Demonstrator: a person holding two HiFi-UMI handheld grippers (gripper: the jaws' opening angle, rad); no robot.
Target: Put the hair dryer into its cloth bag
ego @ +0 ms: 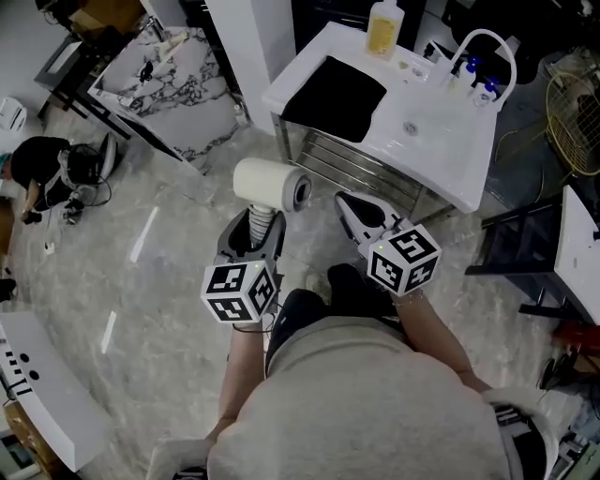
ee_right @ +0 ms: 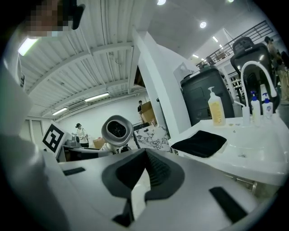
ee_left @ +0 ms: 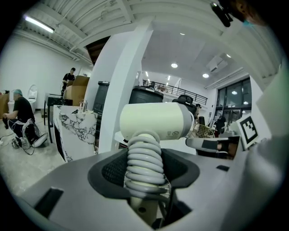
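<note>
A white hair dryer (ego: 270, 184) with its cord coiled round the handle stands upright in my left gripper (ego: 253, 227), which is shut on the handle. In the left gripper view the coiled handle (ee_left: 144, 160) sits between the dark pads, with the barrel (ee_left: 156, 119) above them. The black cloth bag (ego: 336, 97) lies flat on the white counter (ego: 298, 73) ahead of both grippers. My right gripper (ego: 353, 210) is shut and empty, to the right of the dryer. The right gripper view shows its jaws closed (ee_right: 143, 169), the dryer's nozzle (ee_right: 116, 131) at left and the bag (ee_right: 198, 143) at right.
The counter holds a sink basin (ego: 427, 117), a white arched faucet (ego: 487, 56), small blue-capped bottles (ego: 480, 80) and a yellow soap bottle (ego: 383, 28). A marble slab (ego: 164, 80) leans at back left. A person (ego: 42, 169) crouches on the floor far left. A white table edge (ego: 577, 253) is at right.
</note>
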